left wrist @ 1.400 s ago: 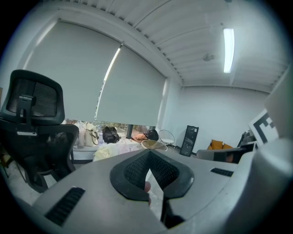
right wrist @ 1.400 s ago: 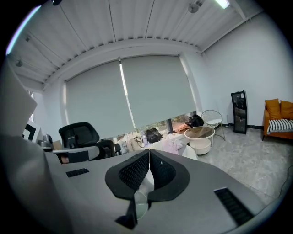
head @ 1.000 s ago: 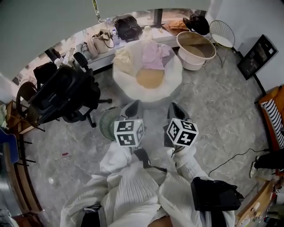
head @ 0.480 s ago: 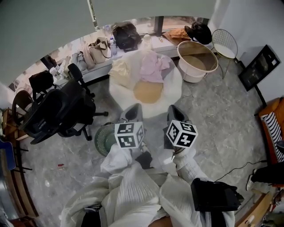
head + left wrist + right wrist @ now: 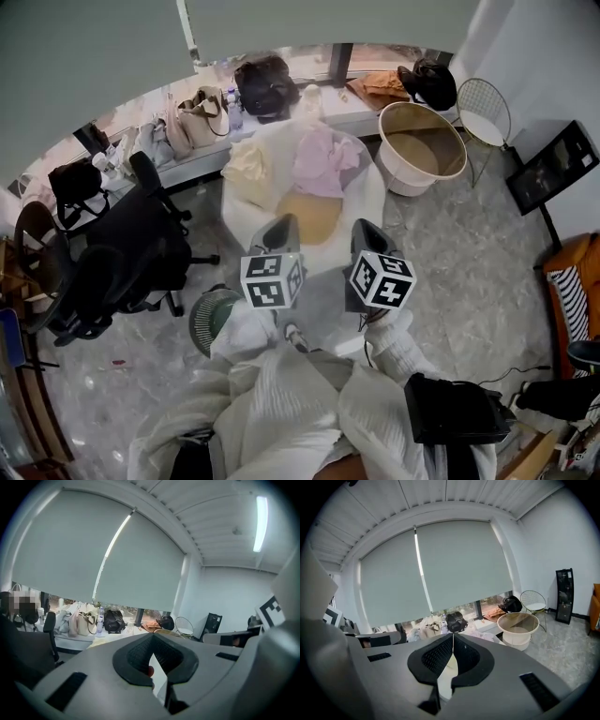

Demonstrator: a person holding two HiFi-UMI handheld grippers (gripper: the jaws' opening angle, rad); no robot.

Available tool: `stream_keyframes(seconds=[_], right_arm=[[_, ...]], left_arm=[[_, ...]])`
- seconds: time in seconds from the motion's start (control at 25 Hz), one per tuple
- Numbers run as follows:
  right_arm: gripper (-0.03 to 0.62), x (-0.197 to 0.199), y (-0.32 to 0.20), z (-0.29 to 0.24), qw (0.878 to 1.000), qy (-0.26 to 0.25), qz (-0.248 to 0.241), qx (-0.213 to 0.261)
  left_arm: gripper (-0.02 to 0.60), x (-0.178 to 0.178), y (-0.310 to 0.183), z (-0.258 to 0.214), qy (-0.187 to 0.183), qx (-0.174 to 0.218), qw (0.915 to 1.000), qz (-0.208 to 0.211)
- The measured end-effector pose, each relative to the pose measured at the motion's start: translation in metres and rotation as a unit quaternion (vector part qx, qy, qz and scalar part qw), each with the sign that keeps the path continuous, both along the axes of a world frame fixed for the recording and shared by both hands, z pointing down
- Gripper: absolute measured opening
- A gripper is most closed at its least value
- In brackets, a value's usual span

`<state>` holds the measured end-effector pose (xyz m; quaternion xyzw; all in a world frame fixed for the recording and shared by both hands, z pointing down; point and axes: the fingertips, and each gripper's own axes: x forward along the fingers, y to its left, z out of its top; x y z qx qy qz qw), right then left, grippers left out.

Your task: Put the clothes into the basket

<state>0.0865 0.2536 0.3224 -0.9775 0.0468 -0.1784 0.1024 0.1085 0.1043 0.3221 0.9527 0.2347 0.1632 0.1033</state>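
Since neither gripper has anything in it, I read this as the approach, with no pick made yet. The left gripper and right gripper are held side by side in front of the person. Both are aimed at the beanbag, probably so either one can reach in first.

Jaws:
- Left: clenched, with the pads meeting at the tip and nothing gripped. A small reddish spot shows in the gap behind the pads, and I cannot tell what it is.
- Right: clenched and empty.

Placement:
- The clothes lie heaped in the hollow of the beanbag, just ahead of the jaws.
- The basket stands on the floor just right of the beanbag, mouth up. It looks empty, so the whole task is still to do.
- Its closeness to the beanbag should keep each carry short.

Counts:
- Grippers: two.
- Basket: one.
- Pieces on the beanbag: three, namely a cream piece, a pink piece and a tan piece. The tan one may be a cushion rather than clothing, since the view is too coarse to settle it.
- Chairs: two. The office chair is on the left and the wire chair is beyond the basket.
- Bags along the sill under the window: at least four.
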Motion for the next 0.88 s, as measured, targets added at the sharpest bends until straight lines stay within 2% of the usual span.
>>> stream_keyframes(seconds=[0.2, 0.4, 0.72, 0.88], right_arm=[[0.025, 0.044, 0.0, 0.002, 1.0, -0.005, -0.003, 0.003], [0.025, 0.077, -0.014, 0.021, 0.999, -0.029, -0.028, 0.016], [0.025, 0.146, -0.081, 0.023, 0.989, -0.025, -0.143, 0.016], [0.025, 0.183, -0.087, 0.015, 0.981, -0.023, -0.194, 0.004]], left_arm=[[0.003, 0.04, -0.003, 0.001, 0.0, 0.005, 1.0, -0.003], [0.003, 0.06, -0.02, 0.013, -0.012, 0.017, 0.9994, -0.027], [0.003, 0.092, -0.052, 0.02, -0.014, 0.021, 0.9941, -0.105], [0.003, 0.119, -0.056, 0.018, -0.023, 0.011, 0.988, -0.153]])
